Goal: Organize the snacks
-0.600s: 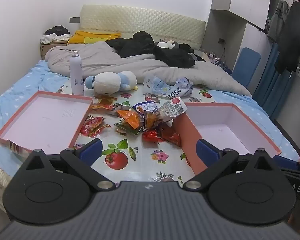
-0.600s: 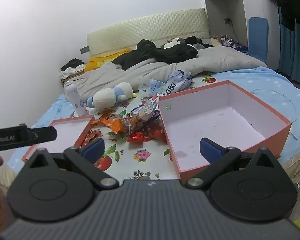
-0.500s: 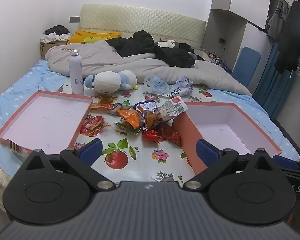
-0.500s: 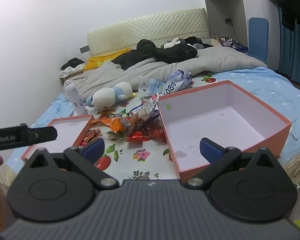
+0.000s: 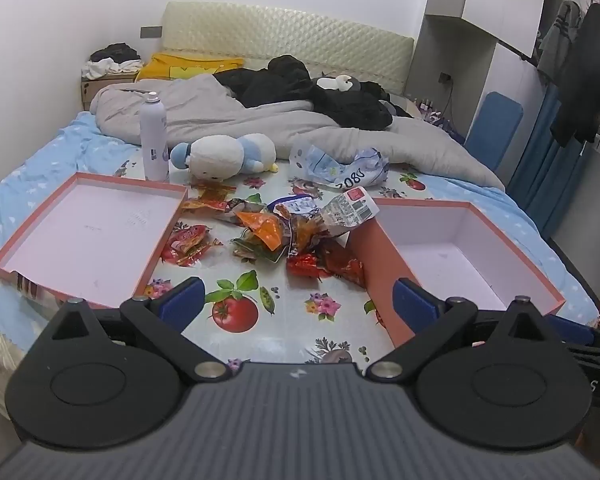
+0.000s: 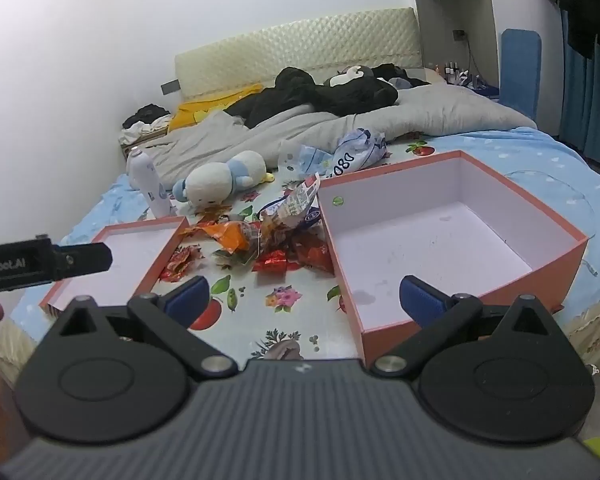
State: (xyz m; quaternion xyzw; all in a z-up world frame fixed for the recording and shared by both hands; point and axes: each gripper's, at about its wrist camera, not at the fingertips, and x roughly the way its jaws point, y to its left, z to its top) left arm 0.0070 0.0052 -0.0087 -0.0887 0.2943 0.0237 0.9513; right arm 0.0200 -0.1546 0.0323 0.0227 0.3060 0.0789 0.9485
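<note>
Blue pads on the left gripper (image 5: 296,300) are standing wide apart, holding nothing. The right gripper (image 6: 306,294) is gaping just as wide, empty too. Both are hanging over a flowery cloth (image 5: 300,304). Farther out, the snacks (image 5: 276,232) are lying in a heap between the flat lid (image 5: 84,232) and the deep box (image 5: 460,248).

Glossy crinkled foil and plastic on the snack packets (image 5: 284,236) at centre frame. The two boxes, lid (image 5: 84,236) at left and deep box (image 5: 480,252) at right, look matt cardboard. Shiny printed oilcloth (image 5: 236,312) at lower centre. Fuzzy cloth plush toy (image 5: 224,156); smooth spray can (image 5: 153,136), upper left.
</note>
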